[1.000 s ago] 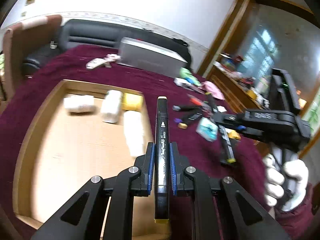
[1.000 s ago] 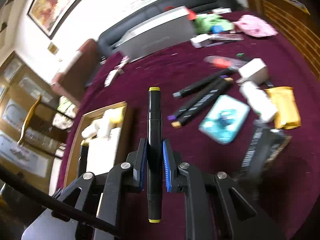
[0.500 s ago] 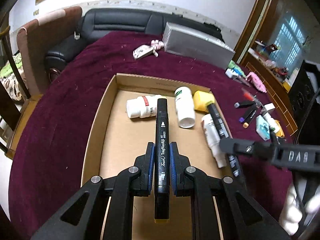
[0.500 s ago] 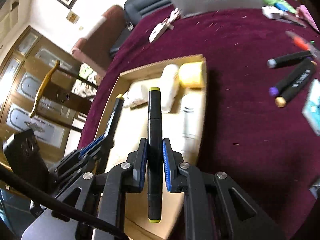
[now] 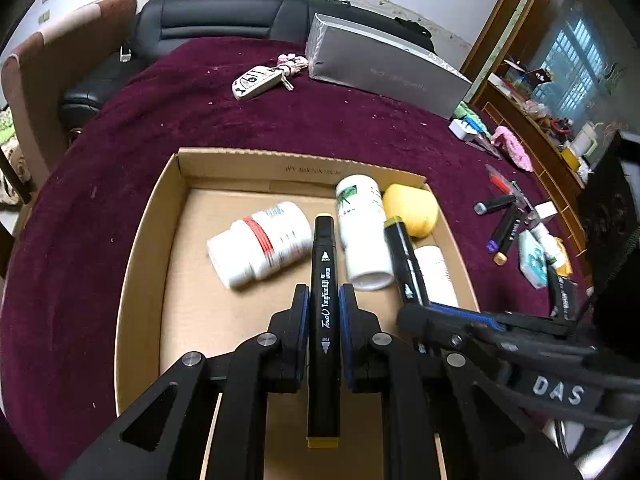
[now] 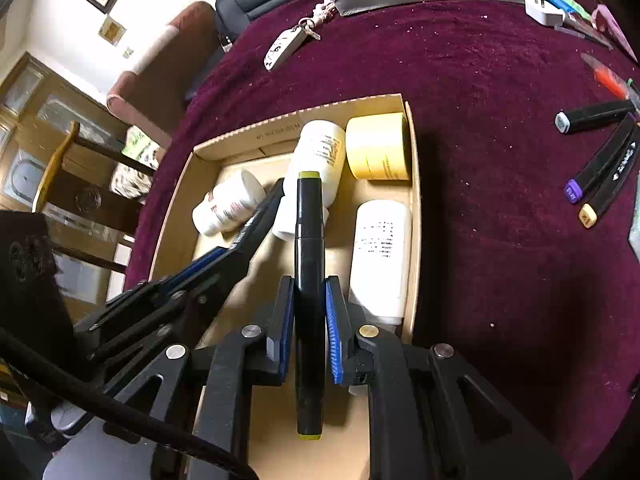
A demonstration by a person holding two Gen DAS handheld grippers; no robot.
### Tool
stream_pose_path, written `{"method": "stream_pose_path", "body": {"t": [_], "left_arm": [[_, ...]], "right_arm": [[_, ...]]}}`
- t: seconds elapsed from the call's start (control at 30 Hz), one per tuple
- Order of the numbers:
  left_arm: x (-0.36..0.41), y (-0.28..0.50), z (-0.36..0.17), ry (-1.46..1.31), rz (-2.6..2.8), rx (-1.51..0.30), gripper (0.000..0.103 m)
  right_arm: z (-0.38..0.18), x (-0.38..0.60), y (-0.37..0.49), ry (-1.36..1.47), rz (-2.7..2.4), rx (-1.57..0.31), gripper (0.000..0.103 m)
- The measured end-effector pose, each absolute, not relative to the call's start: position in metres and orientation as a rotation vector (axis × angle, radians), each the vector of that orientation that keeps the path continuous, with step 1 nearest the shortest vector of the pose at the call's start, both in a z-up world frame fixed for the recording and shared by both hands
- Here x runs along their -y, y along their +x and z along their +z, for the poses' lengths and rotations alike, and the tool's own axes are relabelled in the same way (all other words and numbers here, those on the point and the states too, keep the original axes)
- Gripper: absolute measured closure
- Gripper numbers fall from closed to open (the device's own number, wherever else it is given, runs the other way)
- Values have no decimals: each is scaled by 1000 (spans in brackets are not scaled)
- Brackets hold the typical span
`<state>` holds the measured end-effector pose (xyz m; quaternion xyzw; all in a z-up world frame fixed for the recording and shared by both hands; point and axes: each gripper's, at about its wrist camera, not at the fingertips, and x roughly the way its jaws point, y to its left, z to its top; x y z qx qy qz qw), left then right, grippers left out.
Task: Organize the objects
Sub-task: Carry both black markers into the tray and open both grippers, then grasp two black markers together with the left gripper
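Both markers over the cardboard box (image 5: 148,240), ready to drop in.

My left tool (image 5: 324,300) clamps a black marker (image 5: 323,280) lengthwise above the box floor; my right tool (image 6: 310,308) grips a green-capped marker (image 6: 309,240) beside the bottles there, since loose markers (image 6: 600,168) lie outside the box.

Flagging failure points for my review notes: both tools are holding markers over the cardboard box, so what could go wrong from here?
1. The left tool and right tool sit close together over the cardboard box; they could knock each other on release.
2. The right tool's marker points at the white bottles lying in the box; dropped there, it might land across them rather than flat.
3. The left tool's marker could nudge the red-banded bottle, which might roll.
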<state>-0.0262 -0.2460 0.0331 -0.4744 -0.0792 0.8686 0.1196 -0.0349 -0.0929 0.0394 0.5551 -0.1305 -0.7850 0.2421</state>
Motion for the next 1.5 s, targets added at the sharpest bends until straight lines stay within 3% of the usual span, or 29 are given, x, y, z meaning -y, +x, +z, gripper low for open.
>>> {"method": "stream_pose_path", "body": {"t": [0.33, 0.47, 0.53, 0.9, 1.03, 1.13, 1.3, 1.4, 1.5], "left_arm": [[261, -33, 28, -1401, 2509, 408, 90], [271, -25, 36, -1372, 2489, 502, 62], [275, -18, 43, -1344, 2488, 535, 60], [285, 34, 82, -1182, 2514, 689, 45], [263, 49, 99, -1120, 2500, 642, 44], [236, 59, 110, -1085, 2462, 579, 44], [180, 70, 116, -1074, 2368, 480, 44], [148, 70, 109, -1117, 2315, 444, 44], [117, 67, 99, -1167, 2274, 409, 44]], "right_arm": [[43, 103, -43, 1508, -2219, 299, 90], [45, 101, -44, 1488, -2249, 318, 86], [48, 99, -43, 1471, -2257, 328, 84], [110, 59, -11, 1205, -2398, 330, 49], [135, 25, 12, 1079, -2507, 283, 48], [153, -6, 34, 966, -2629, 213, 41], [181, -63, 74, 736, -2867, 155, 19], [183, -98, 80, 690, -2921, 192, 15], [162, -140, 65, 815, -2914, 338, 15]]}}
